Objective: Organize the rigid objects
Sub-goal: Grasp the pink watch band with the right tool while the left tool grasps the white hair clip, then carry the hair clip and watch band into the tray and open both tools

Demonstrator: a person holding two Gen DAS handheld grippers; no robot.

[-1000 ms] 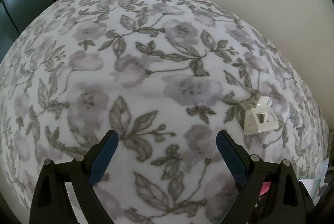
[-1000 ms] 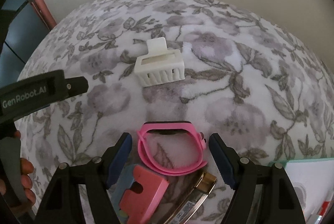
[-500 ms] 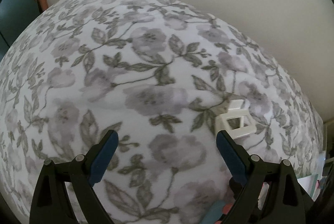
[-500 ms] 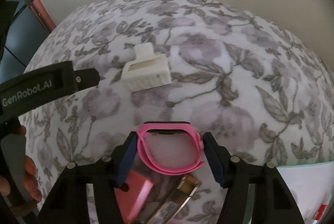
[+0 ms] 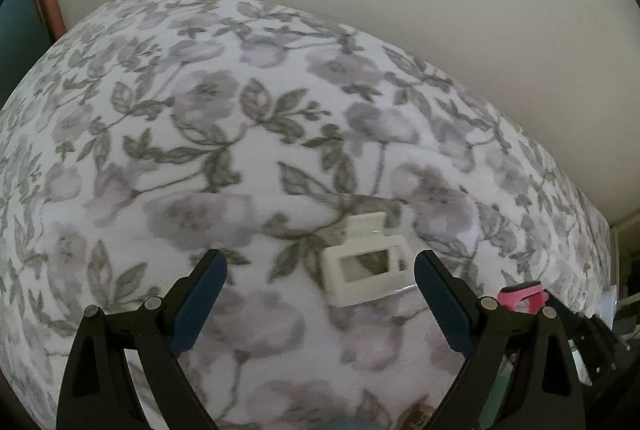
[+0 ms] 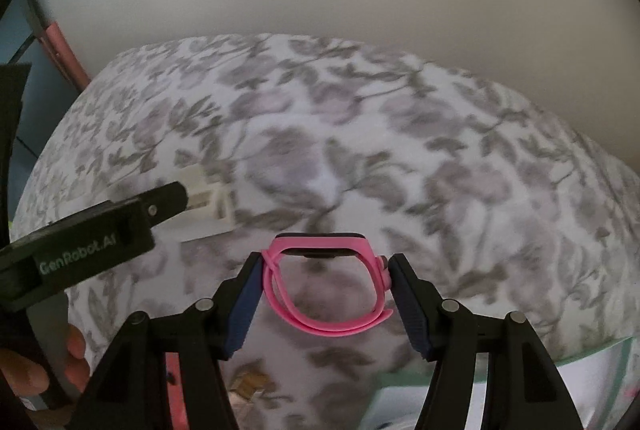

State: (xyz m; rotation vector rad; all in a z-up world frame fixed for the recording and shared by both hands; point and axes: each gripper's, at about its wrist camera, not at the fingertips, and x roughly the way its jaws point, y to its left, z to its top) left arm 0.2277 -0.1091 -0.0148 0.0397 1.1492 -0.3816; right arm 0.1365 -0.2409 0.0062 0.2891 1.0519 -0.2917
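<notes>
Right fingers (image 6: 326,300) pinching pink wristband (image 6: 326,292) — left fingers (image 5: 320,304) spread wide, white hair clip (image 5: 366,276) between them

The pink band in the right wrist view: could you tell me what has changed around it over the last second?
The right gripper closed on the pink band and lifted it off the items below. The left gripper swung toward the white hair clip, which now sits between its open fingers. The clip stays on the floral blanket, ungrasped.
</notes>
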